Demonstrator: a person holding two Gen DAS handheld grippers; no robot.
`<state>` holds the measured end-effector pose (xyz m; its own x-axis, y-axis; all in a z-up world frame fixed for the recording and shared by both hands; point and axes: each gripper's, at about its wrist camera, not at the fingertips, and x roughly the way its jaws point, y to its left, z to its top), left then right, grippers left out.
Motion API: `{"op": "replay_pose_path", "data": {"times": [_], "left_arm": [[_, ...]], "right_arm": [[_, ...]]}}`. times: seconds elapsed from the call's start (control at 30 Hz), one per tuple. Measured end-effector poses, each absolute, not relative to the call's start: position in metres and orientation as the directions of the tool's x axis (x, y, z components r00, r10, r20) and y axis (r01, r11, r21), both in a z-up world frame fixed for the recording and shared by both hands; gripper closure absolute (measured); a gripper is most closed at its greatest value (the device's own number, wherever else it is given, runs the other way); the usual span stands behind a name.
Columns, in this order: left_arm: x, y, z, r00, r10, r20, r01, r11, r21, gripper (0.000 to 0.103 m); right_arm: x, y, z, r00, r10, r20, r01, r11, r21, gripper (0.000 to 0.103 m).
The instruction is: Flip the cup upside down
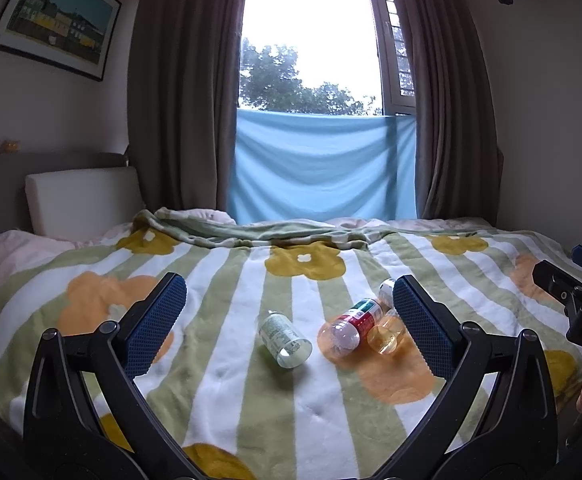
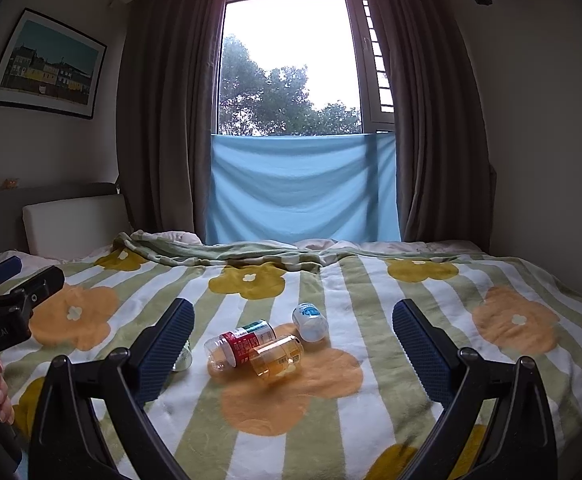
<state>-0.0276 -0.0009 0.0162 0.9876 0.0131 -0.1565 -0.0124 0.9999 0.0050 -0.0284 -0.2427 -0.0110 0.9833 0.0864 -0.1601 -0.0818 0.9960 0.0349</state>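
Several clear plastic cups lie on their sides on a flowered blanket. In the left wrist view: a green-labelled cup, a red-labelled cup, an amber cup and a white cup partly behind the right finger. In the right wrist view: the red-labelled cup, the amber cup, the white and blue cup, and the green-labelled cup mostly behind the left finger. My left gripper is open and empty above the bed. My right gripper is open and empty.
The bed fills the foreground; a rumpled blanket fold runs along its far side. A white headboard cushion stands at the far left. Brown curtains, a window and a blue cloth are behind.
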Motion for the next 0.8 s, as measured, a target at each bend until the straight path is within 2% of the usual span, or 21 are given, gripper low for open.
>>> {"op": "replay_pose_path", "data": {"times": [0.8], "left_arm": [[-0.029, 0.0017, 0.0178, 0.988, 0.016, -0.154, -0.016, 1.0, 0.0, 0.0]], "right_arm": [[-0.0292, -0.2416, -0.0109, 0.983, 0.088, -0.158, -0.083, 0.996, 0.034, 0.004]]}}
